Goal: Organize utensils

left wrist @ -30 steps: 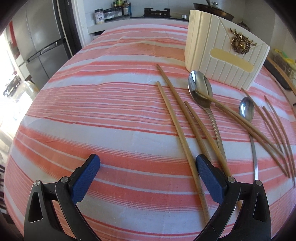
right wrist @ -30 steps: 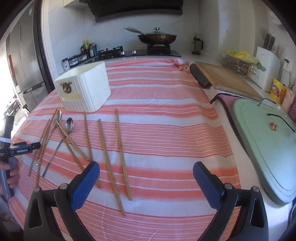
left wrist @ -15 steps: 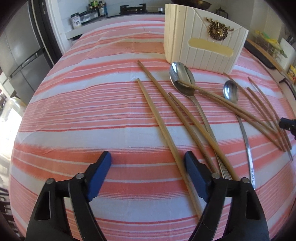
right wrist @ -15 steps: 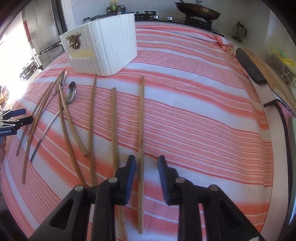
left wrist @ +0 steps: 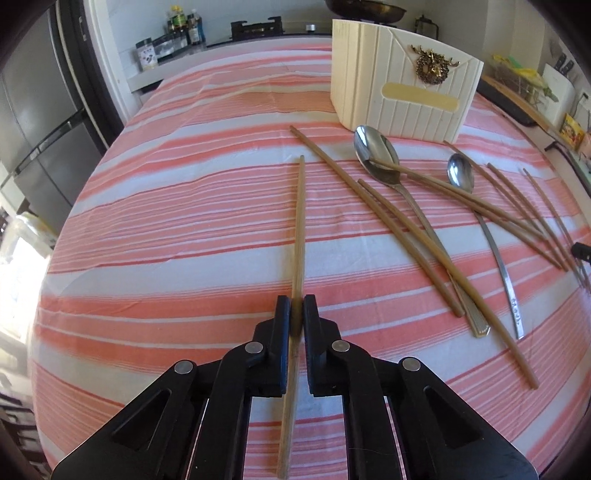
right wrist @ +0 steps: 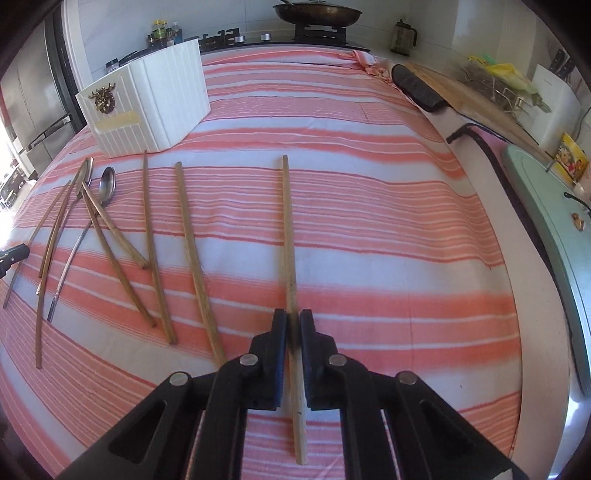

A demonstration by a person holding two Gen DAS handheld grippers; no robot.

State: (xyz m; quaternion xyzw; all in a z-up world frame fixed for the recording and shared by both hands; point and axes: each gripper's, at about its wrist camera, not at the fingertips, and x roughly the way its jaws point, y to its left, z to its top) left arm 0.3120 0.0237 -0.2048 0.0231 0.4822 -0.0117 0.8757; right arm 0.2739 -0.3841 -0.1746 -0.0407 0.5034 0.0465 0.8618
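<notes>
My left gripper [left wrist: 296, 310] is shut on a wooden chopstick [left wrist: 300, 221] that points ahead over the striped cloth. My right gripper [right wrist: 292, 323] is shut on another wooden chopstick [right wrist: 287, 229]. Several more chopsticks [left wrist: 373, 218] and two metal spoons [left wrist: 376, 157] [left wrist: 461, 173] lie on the cloth in front of a white ribbed utensil holder [left wrist: 402, 81]. In the right wrist view the holder [right wrist: 147, 103] stands at the far left, with loose chopsticks [right wrist: 190, 243] and a spoon [right wrist: 107, 184] below it.
A red and white striped cloth [right wrist: 369, 221] covers the table. A wooden board [right wrist: 476, 99] and a pale green tray [right wrist: 546, 206] lie off its right edge. A stove with a pan [right wrist: 317, 14] and spice jars [left wrist: 181, 29] stand behind; a fridge [left wrist: 33, 110] is on the left.
Both grippers have closed from wide open, each onto a chopstick. The left one shifted right over its chopstick; the right one's chopstick now stands apart from the others.
</notes>
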